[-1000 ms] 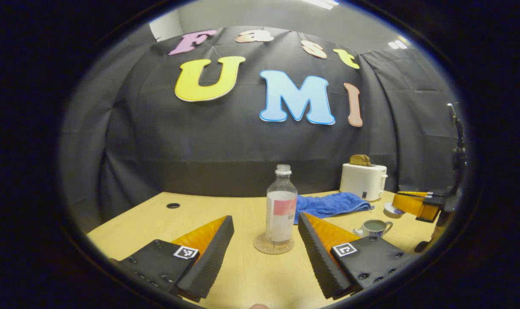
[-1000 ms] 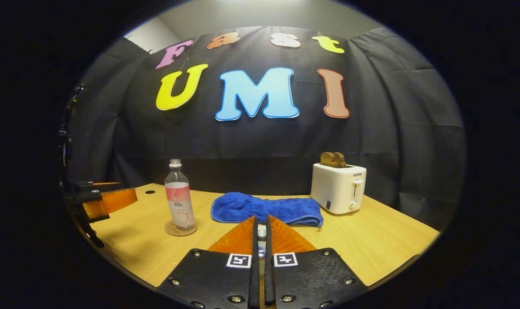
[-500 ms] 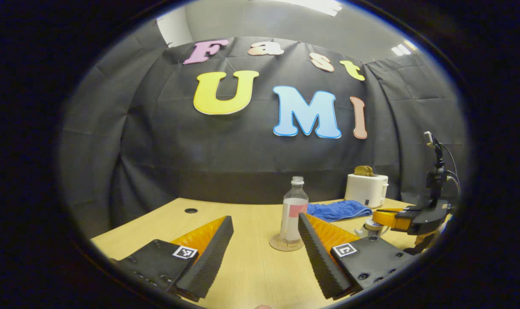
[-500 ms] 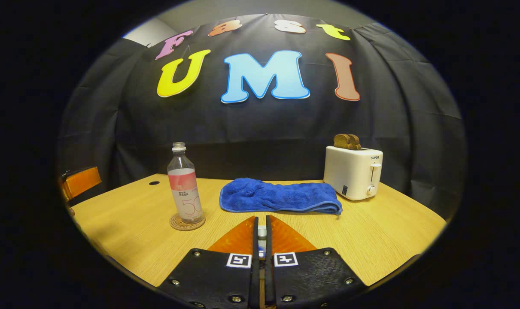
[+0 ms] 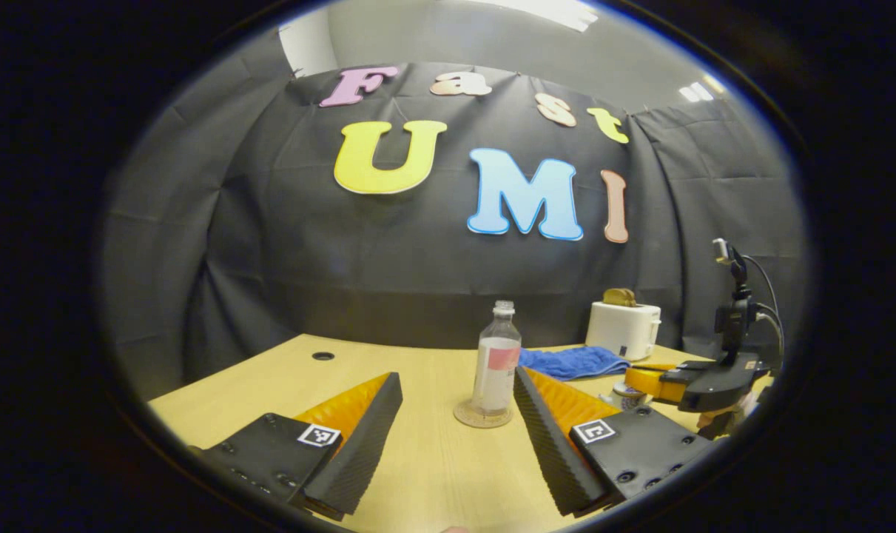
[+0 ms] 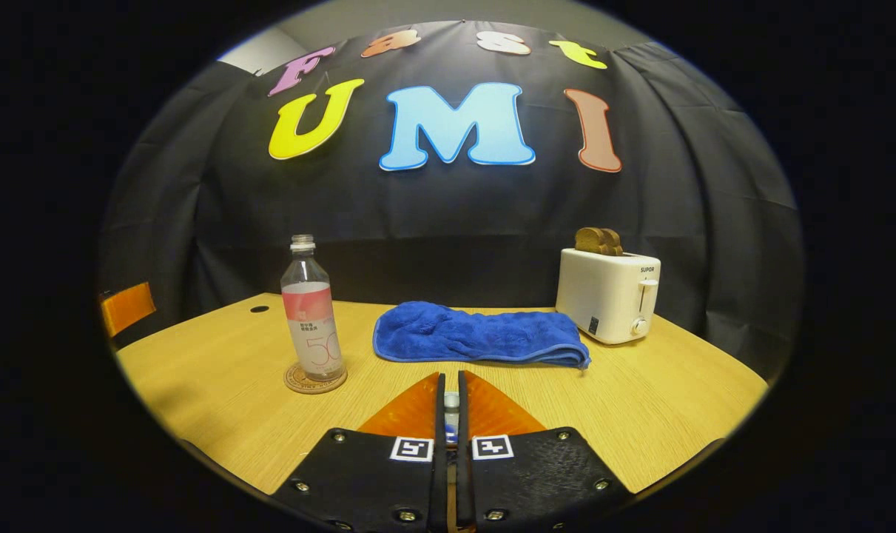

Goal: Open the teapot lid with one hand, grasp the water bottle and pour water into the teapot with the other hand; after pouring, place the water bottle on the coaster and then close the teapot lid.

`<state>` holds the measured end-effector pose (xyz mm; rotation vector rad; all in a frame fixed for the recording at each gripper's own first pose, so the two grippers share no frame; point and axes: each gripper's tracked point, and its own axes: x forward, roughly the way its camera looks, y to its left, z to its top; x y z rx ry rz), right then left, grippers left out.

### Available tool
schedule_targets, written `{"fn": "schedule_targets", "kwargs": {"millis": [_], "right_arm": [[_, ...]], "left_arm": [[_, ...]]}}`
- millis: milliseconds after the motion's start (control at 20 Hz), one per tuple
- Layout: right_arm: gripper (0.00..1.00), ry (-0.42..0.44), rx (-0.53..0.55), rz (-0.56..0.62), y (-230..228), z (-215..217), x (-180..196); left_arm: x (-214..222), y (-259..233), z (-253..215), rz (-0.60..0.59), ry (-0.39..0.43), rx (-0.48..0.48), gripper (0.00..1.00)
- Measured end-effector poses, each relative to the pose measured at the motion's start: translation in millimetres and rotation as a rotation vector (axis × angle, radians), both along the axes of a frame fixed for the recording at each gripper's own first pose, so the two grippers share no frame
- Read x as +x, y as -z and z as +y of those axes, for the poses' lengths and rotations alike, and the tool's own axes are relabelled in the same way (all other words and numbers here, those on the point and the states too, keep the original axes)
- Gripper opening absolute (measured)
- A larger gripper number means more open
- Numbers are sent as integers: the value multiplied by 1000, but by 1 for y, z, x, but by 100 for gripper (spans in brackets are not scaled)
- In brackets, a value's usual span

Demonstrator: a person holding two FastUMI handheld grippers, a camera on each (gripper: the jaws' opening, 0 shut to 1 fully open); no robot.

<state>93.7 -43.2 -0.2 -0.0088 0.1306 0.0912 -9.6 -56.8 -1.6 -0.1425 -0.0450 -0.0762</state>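
Observation:
The clear water bottle [image 5: 496,361] with a pink label stands upright on the round coaster [image 5: 482,415]; in the right gripper view the bottle [image 6: 311,326] and coaster [image 6: 314,378] are at the left. My left gripper [image 5: 456,377] is open a short way in front of the bottle, touching nothing. At the right my right gripper [image 5: 632,377] hovers over the small white-and-blue teapot [image 5: 628,400], which my own finger partly hides. In its own view the right gripper [image 6: 450,381] is shut on the lid's small white knob [image 6: 451,400]. Whether the lid rests on the pot is hidden.
A blue towel [image 6: 477,334] lies at the back of the wooden table [image 6: 640,400]. A white toaster [image 6: 609,296] holding bread stands at the back right. A cable hole [image 5: 322,356] sits near the far left corner. One left finger [image 6: 126,307] shows at the left edge.
The left gripper has backed away from the bottle on the coaster, staying open. The right gripper has carried the lid from beside the open teapot to right above it.

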Motion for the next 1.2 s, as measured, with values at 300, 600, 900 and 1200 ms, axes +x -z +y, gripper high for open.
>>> {"fn": "schedule_targets", "kwargs": {"millis": [300, 600, 900, 1200], "right_arm": [[10, -1, 32, -5, -6, -1, -10], [16, 13, 34, -112, -39, 8, -53], [16, 7, 29, -152, -30, 24, -99], [16, 18, 14, -150, -11, 27, -107]], "left_arm": [[-5, 7, -8, 21, 10, -20, 100], [-17, 13, -35, 10, 2, 30, 100], [-29, 32, -71, 21, 19, 29, 100], [-32, 47, -83, 40, 4, 30, 100]]}}
